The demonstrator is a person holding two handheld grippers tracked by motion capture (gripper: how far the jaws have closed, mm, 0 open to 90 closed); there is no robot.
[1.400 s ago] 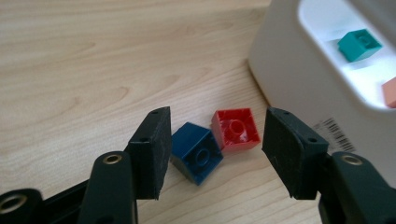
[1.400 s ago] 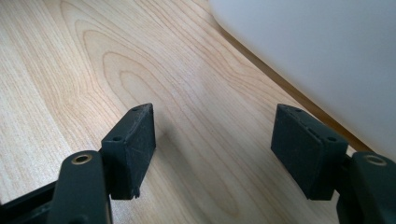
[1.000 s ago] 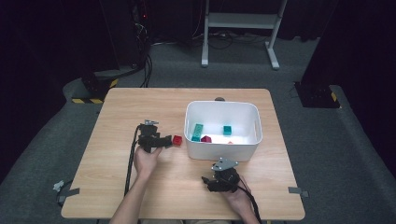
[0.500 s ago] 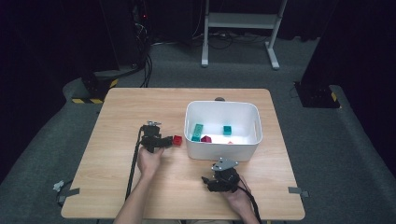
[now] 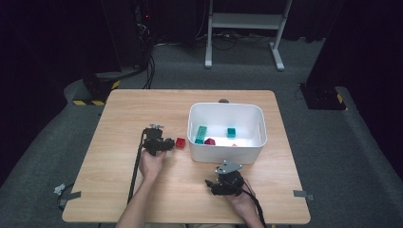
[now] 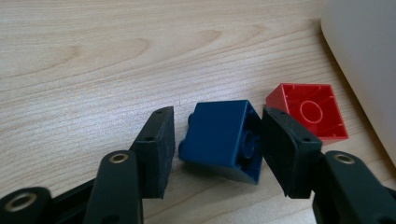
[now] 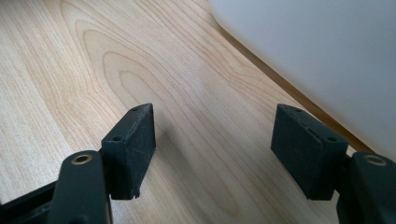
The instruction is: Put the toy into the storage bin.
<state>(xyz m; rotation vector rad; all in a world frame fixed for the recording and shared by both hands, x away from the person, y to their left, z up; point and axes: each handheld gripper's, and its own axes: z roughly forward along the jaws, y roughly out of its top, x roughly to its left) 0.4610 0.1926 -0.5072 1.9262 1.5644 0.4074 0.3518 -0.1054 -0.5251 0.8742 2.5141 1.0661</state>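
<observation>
I'm working in what looks like a lab or recording studio, not a home. The wooden table (image 5: 119,190) stands alone on grey carpet (image 5: 332,156), with black curtains (image 5: 52,42) hanging dark all around it. A white metal stand (image 5: 244,21) sits behind the table, with cables (image 5: 149,61) running loose over the floor beside it. Yellow-and-black hazard tape (image 5: 97,101) marks a base at the left, and bits of grey tape (image 5: 302,194) on the carpet fix where the table goes. On it sit a plain white bin (image 5: 227,153) and toy bricks (image 5: 180,142), test props.
</observation>
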